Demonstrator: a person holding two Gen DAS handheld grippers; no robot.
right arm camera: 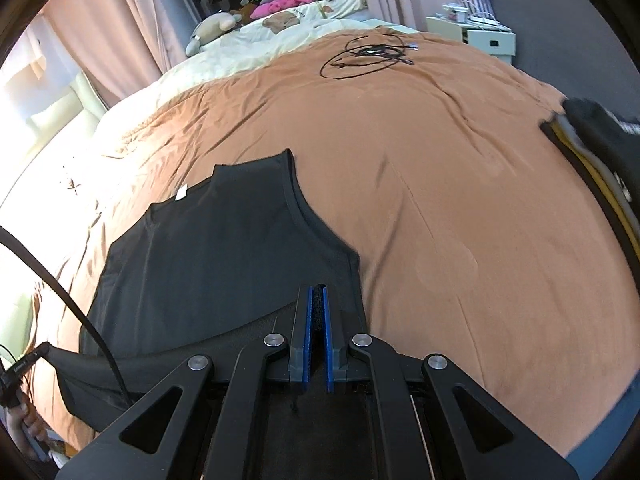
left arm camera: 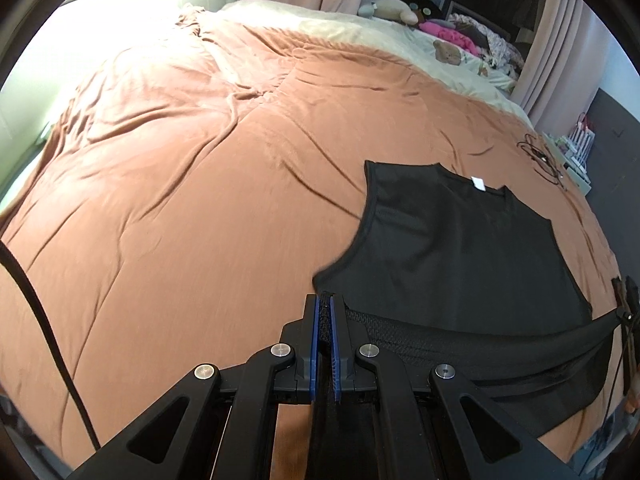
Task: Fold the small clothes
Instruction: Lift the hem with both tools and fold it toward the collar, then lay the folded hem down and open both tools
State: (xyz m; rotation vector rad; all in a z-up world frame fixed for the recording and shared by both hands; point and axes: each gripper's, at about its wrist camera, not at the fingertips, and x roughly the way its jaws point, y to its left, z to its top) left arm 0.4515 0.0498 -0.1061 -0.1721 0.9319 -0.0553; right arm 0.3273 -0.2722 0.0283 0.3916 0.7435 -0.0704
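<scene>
A black sleeveless top [left arm camera: 460, 240] lies on the brown bedspread [left arm camera: 200, 200] with its neck and white label [left arm camera: 478, 183] at the far end. Its near hem is lifted and stretched between my two grippers. My left gripper [left arm camera: 327, 304] is shut on the hem's left corner. My right gripper [right arm camera: 316, 296] is shut on the hem's right corner; the same top [right arm camera: 224, 248] spreads to its left. The right gripper also shows at the far right of the left wrist view [left arm camera: 626, 300].
A coiled black cable [right arm camera: 368, 54] lies on the far side of the bedspread [right arm camera: 440, 180]. Folded dark and yellow clothes [right arm camera: 600, 152] sit at the right edge. Soft toys [left arm camera: 390, 8] and cream bedding lie beyond. A white nightstand [right arm camera: 472, 34] stands past the bed.
</scene>
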